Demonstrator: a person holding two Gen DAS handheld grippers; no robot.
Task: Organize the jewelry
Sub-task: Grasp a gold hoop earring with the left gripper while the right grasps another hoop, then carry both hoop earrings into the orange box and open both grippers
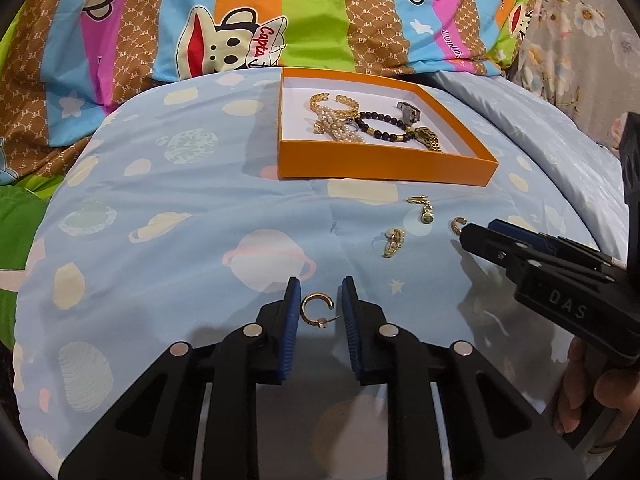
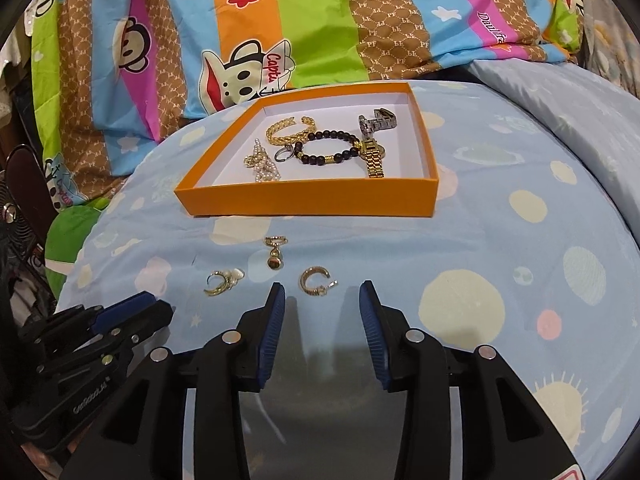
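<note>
Left wrist view: we find the left gripper [image 1: 320,300] spread apart around a gold hoop earring [image 1: 316,309], lying well short of the orange box [image 1: 384,164], seemingly untouched; the right gripper [image 2: 322,300] is likewise apart.

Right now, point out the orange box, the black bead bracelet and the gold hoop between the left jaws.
Orange cardboard box [image 1: 384,162], left wrist view, front wall.
Black bead bracelet [image 2: 320,159], right wrist view, lower beads.
Gold hoop earring [image 1: 307,312], left wrist view, left curve.
</note>
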